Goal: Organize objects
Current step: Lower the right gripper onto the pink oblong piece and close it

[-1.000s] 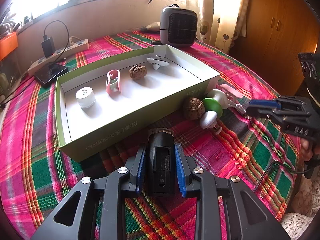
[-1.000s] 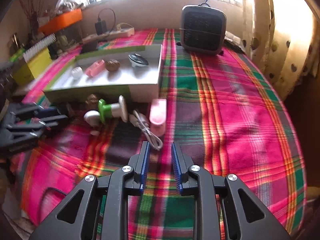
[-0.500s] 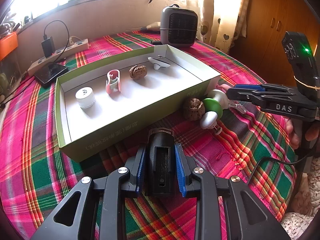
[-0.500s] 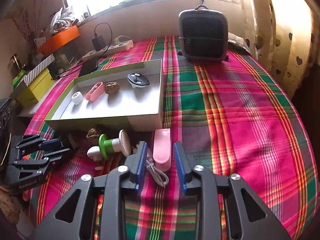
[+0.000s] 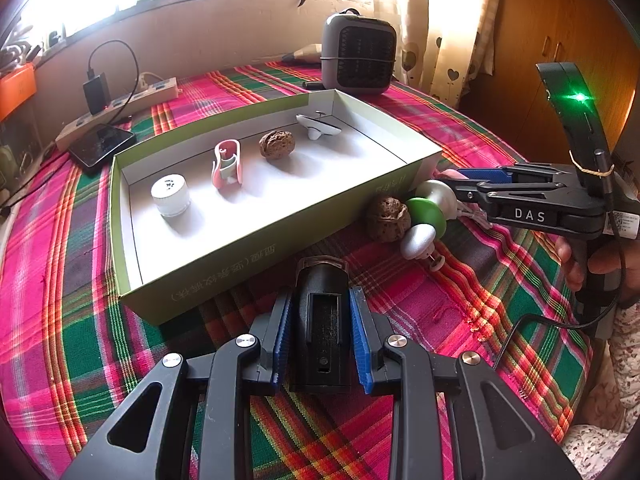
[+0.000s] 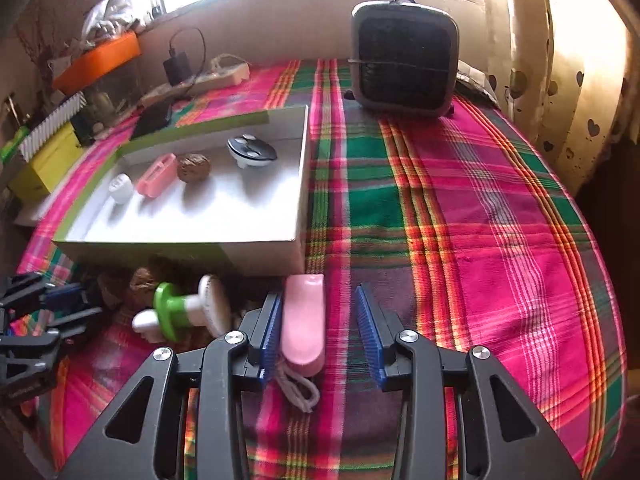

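My left gripper (image 5: pixel 320 328) is shut on a black block-shaped device (image 5: pixel 322 320) held just above the cloth in front of the green box (image 5: pixel 256 248). The box holds a white jar (image 5: pixel 170 195), a pink clip (image 5: pixel 227 164), a walnut (image 5: pixel 277 144) and a white gadget (image 5: pixel 318 128). My right gripper (image 6: pixel 320 332) is open around a pink device (image 6: pixel 303 324) with a cord (image 6: pixel 298 392), lying by the box's near right corner. A second walnut (image 5: pixel 387 218) and a green and silver toy (image 5: pixel 428 216) lie beside it.
A grey heater (image 6: pixel 404 60) stands at the back of the plaid-covered table (image 6: pixel 480 208). A power strip (image 5: pixel 120 100), a charger and a phone (image 5: pixel 102 145) lie at the back left. Curtains and a wooden cupboard (image 5: pixel 560 40) are on the right.
My right gripper has moved forward and down until its fingers stand on either side of the pink device, and has opened wider. My left gripper has stayed still with the black device.
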{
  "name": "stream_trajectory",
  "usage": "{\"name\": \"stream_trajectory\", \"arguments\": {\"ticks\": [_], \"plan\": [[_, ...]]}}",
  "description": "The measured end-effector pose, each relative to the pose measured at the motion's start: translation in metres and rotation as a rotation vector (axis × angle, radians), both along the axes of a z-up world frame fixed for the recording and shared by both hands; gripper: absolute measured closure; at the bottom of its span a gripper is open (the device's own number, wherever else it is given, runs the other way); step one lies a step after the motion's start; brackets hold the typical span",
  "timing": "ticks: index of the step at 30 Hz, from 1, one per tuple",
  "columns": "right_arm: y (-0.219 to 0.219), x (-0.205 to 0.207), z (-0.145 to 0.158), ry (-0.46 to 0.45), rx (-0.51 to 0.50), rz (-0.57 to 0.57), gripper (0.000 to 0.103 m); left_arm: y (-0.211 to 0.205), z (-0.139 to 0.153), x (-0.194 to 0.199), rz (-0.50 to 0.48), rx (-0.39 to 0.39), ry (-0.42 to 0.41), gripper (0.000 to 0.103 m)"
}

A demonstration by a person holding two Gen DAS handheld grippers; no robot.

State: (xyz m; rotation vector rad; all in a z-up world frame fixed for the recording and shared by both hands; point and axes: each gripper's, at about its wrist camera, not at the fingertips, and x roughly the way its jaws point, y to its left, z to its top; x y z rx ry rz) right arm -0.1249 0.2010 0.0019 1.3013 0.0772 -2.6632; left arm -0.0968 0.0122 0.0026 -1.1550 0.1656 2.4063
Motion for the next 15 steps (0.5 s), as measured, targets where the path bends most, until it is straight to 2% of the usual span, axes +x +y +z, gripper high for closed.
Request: {"name": "stream_trajectory", "arguments": {"ticks": [15], "plan": [[0.0007, 0.0017, -0.0014, 0.012, 0.025, 0.020, 0.066, 0.0007, 0.0001, 0.0002, 0.001, -0.014, 0.006, 0.077]]}}
